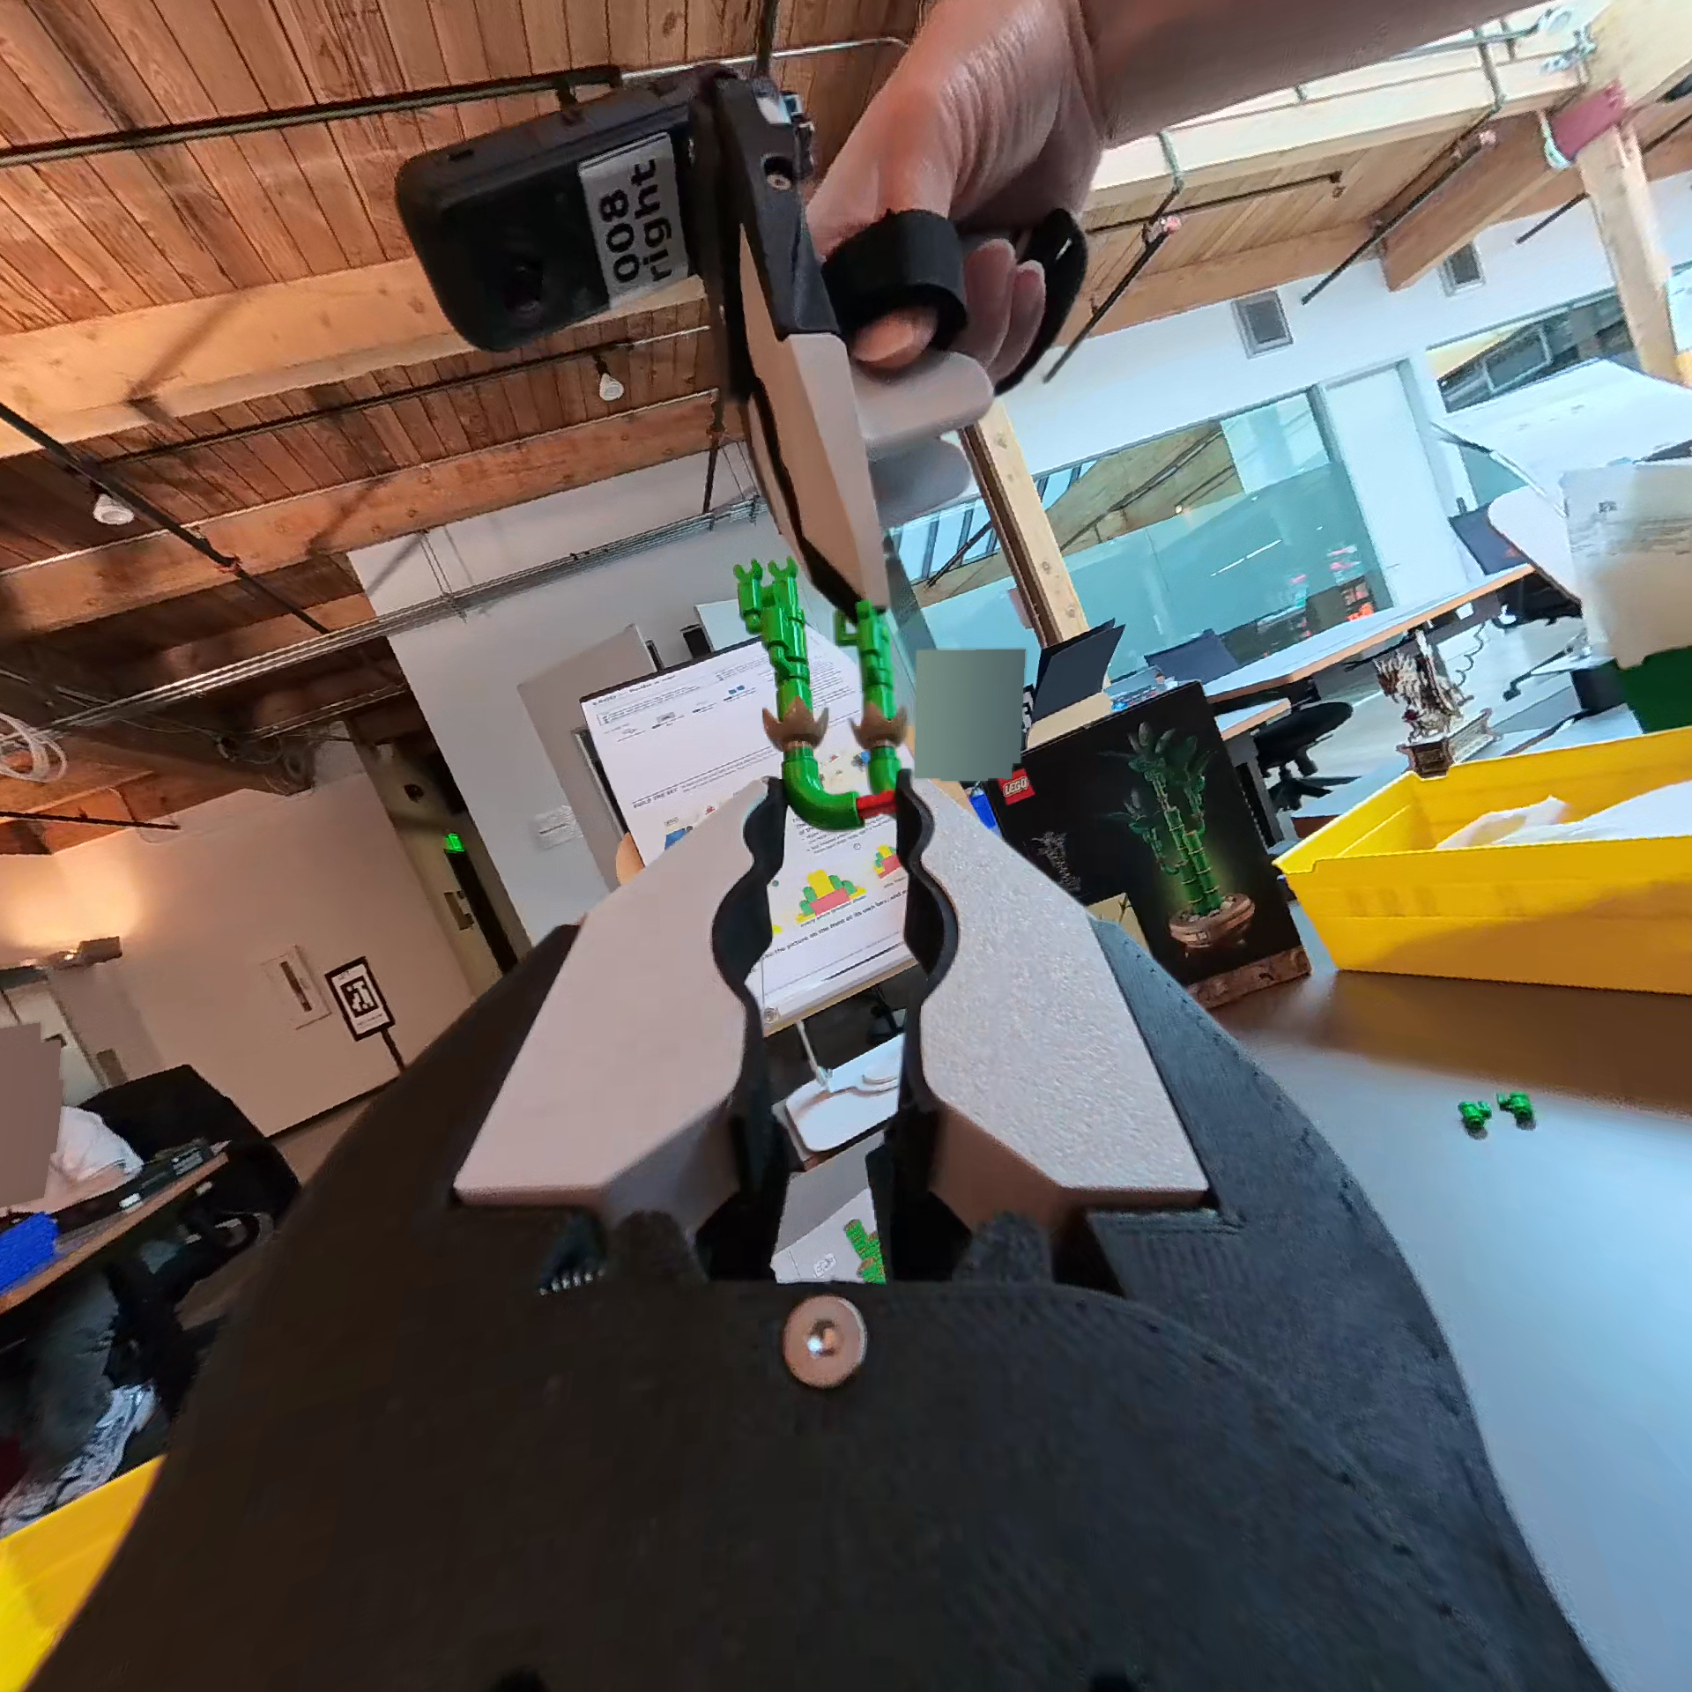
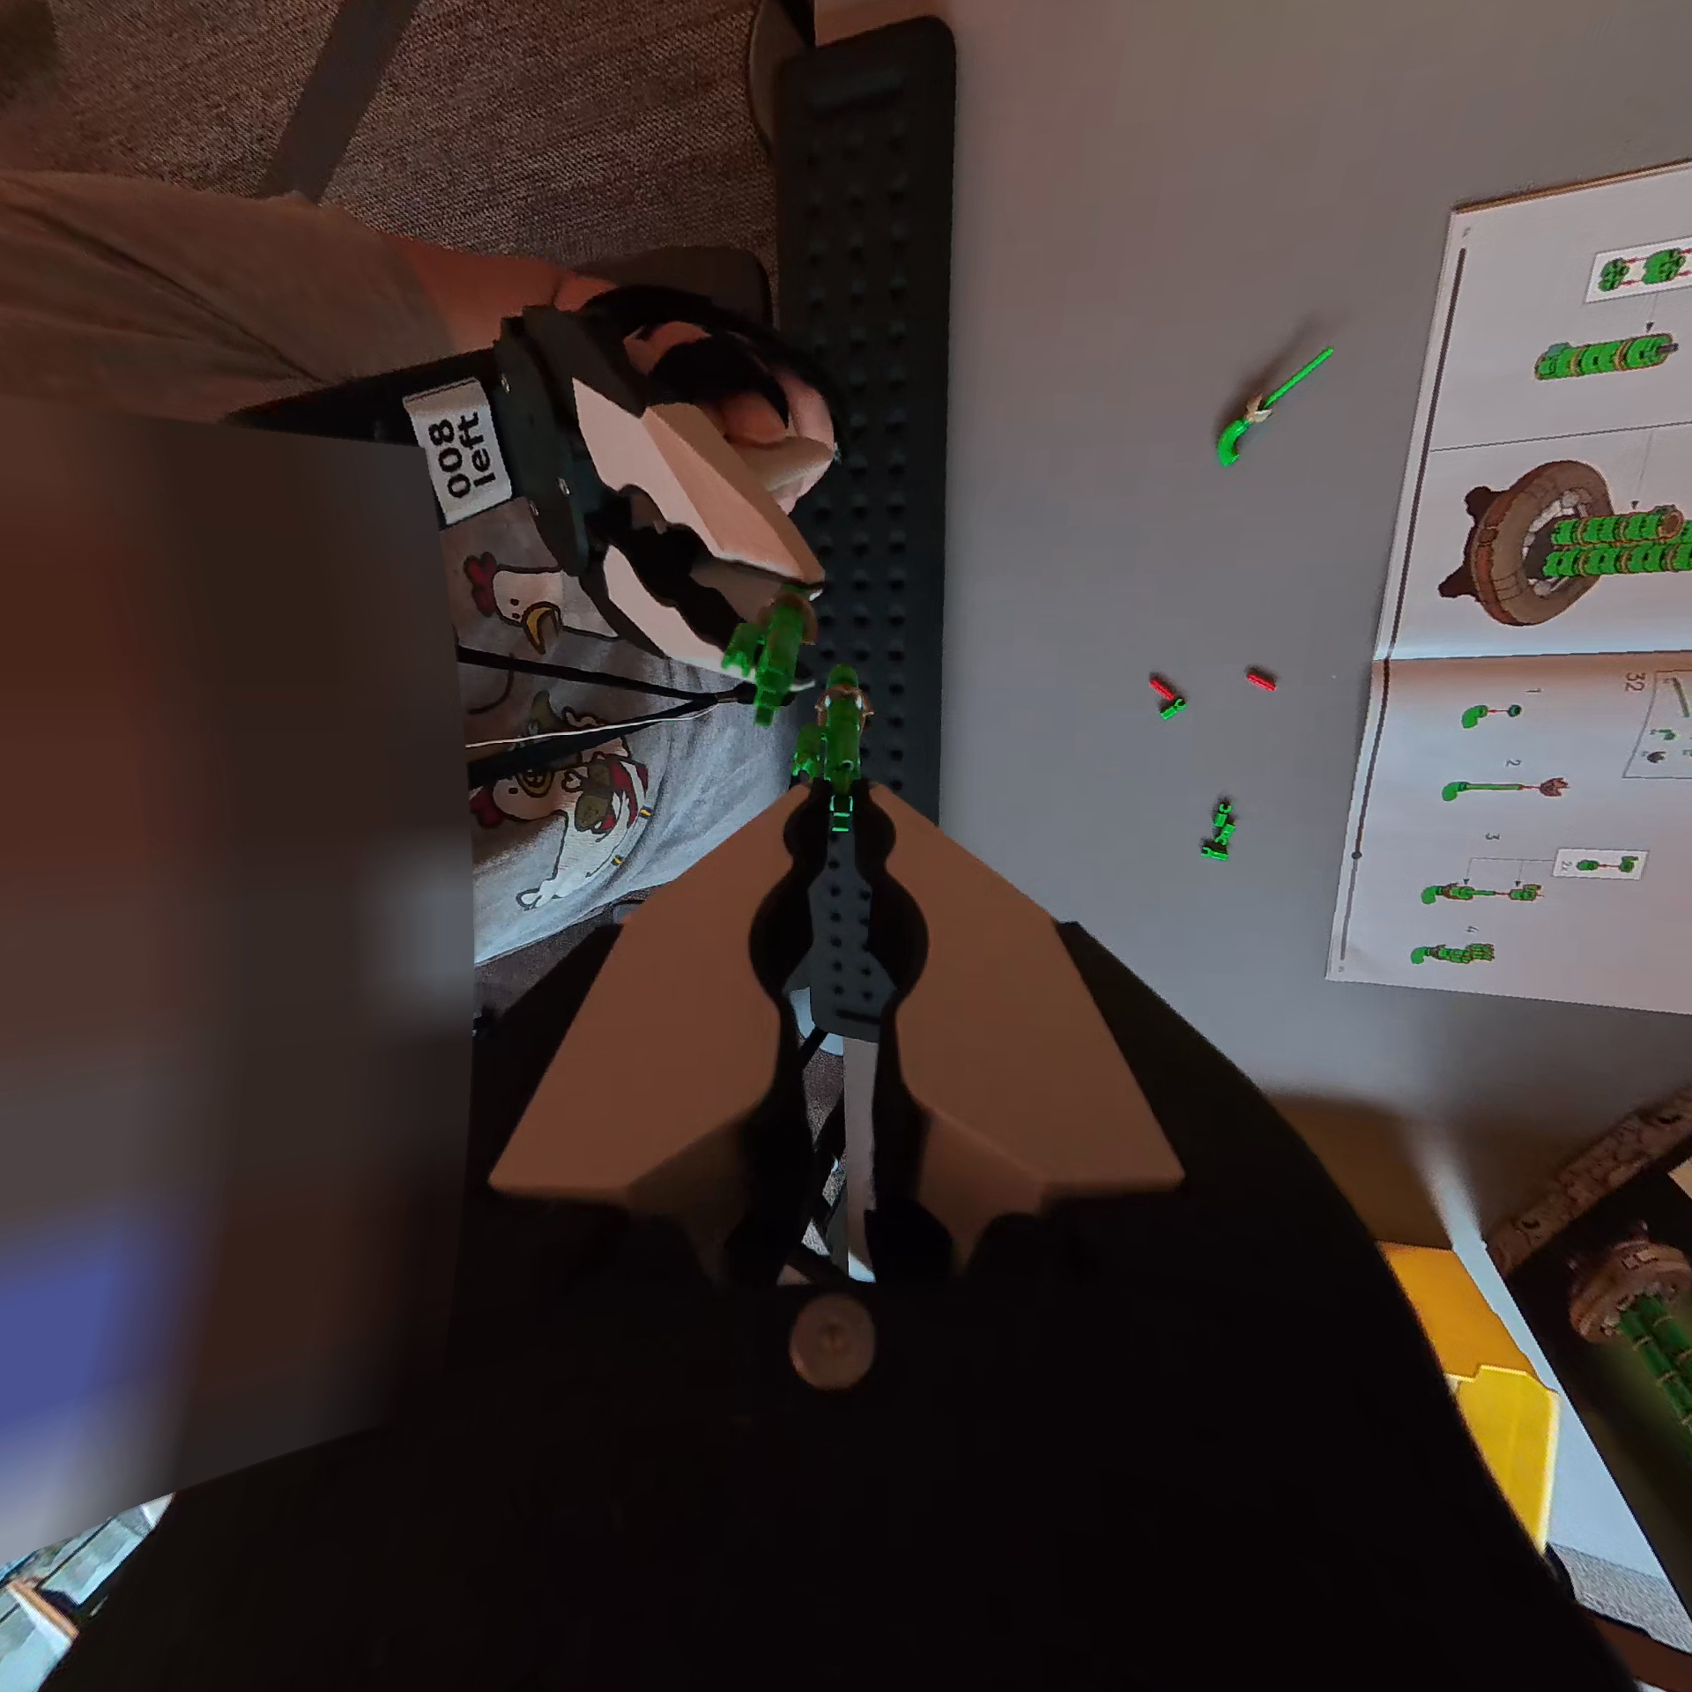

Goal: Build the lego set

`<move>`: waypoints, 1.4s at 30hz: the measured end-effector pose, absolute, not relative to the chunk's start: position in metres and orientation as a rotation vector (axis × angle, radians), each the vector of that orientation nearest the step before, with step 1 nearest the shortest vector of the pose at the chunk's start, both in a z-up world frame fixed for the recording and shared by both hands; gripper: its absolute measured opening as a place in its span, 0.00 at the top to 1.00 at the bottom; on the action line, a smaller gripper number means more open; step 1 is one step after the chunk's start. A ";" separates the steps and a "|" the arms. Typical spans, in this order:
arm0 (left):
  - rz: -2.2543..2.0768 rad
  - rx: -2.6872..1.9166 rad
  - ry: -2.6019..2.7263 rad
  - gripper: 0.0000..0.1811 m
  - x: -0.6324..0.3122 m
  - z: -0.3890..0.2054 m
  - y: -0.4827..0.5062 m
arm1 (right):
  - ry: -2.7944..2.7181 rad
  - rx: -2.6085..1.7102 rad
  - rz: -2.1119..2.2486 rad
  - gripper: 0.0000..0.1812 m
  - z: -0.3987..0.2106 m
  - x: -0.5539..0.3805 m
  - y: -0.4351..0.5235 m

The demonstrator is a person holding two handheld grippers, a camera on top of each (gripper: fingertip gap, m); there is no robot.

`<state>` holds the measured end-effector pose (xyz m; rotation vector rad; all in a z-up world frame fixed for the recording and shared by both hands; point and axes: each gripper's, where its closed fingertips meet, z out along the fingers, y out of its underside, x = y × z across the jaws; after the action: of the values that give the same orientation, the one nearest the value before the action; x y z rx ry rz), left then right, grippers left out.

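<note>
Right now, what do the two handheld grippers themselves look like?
Both match: the left gripper and right gripper have a black, rough-textured printed body with a silver bolt, and two pale grey wedge-shaped fingers lined with wavy black pads. Each carries a black camera block with a white label and black finger straps.

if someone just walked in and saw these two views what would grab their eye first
Probably the two bright green bamboo stalks held up in mid-air, centre frame: the left tongs pinch the curved stalk's red pin end, and the right tongs grip the top of the second stalk from above. Next, the yellow bin at right on the table, and the open instruction booklet with loose green and red pieces beside it.
</note>
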<state>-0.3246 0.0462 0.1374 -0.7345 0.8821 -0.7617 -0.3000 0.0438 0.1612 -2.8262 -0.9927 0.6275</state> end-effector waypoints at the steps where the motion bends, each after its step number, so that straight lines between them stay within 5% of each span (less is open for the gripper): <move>1: -0.756 -0.731 0.884 0.87 -0.324 0.137 0.045 | -0.994 -2.821 0.642 0.98 0.162 -0.301 0.044; 42: -0.649 -0.751 0.912 0.87 -0.313 0.132 0.044 | -1.064 -2.788 0.640 0.98 0.153 -0.295 0.047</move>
<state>-0.3135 0.0443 0.1319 -0.7509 0.9119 -0.6492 -0.2947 0.0466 0.1532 -2.7877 -1.0640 0.6395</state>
